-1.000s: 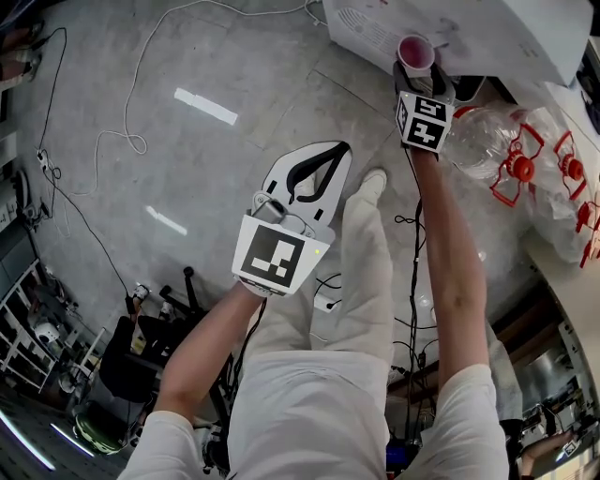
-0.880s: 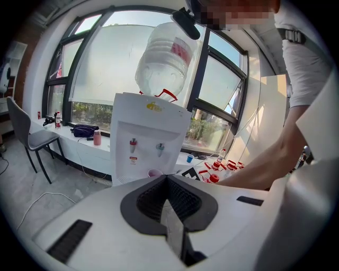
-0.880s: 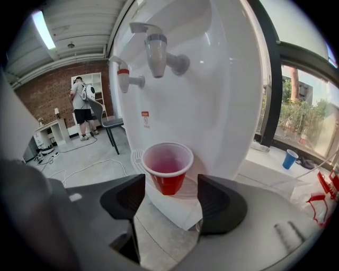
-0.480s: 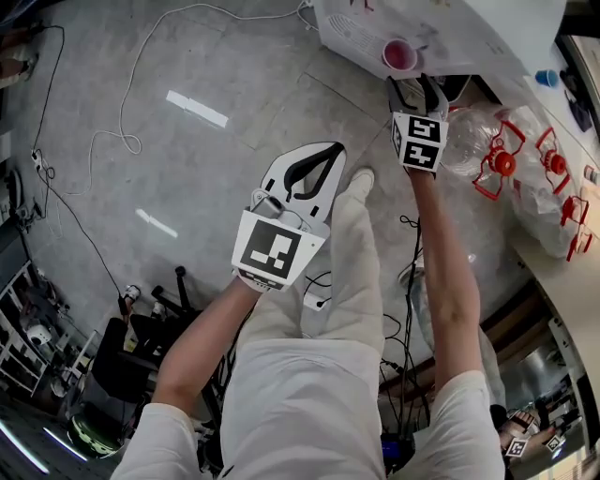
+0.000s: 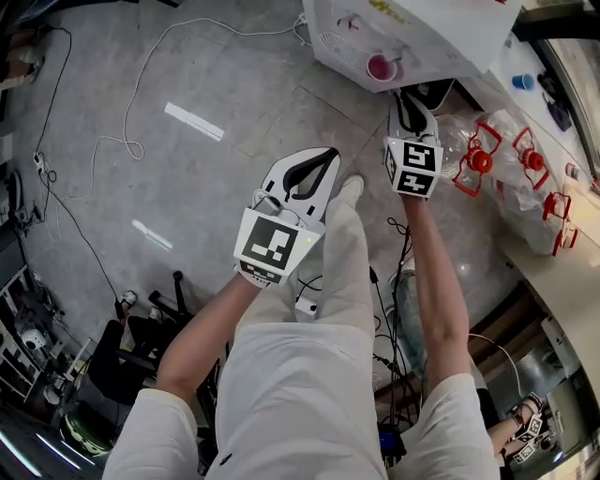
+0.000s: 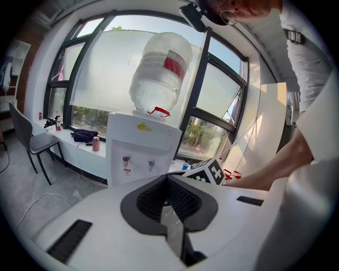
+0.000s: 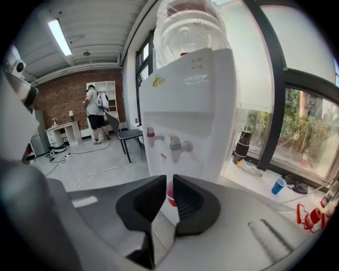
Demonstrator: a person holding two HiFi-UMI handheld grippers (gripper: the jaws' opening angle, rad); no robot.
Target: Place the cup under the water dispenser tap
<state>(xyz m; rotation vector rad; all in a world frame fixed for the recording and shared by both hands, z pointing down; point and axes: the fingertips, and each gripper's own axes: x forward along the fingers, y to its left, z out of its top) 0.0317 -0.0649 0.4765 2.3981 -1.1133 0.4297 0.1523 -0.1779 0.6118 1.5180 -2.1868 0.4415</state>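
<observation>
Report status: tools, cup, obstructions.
Left tool shut, empty. Right tool just closing to a slit, empty, clear of cup. Cup on dispenser tray under taps. Nothing in the way.

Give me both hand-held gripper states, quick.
Left hand-held gripper: closed, empty.
Right hand-held gripper: jaws have just been closing, slim gap left, empty; pink cup stands apart at the water dispenser.
</observation>
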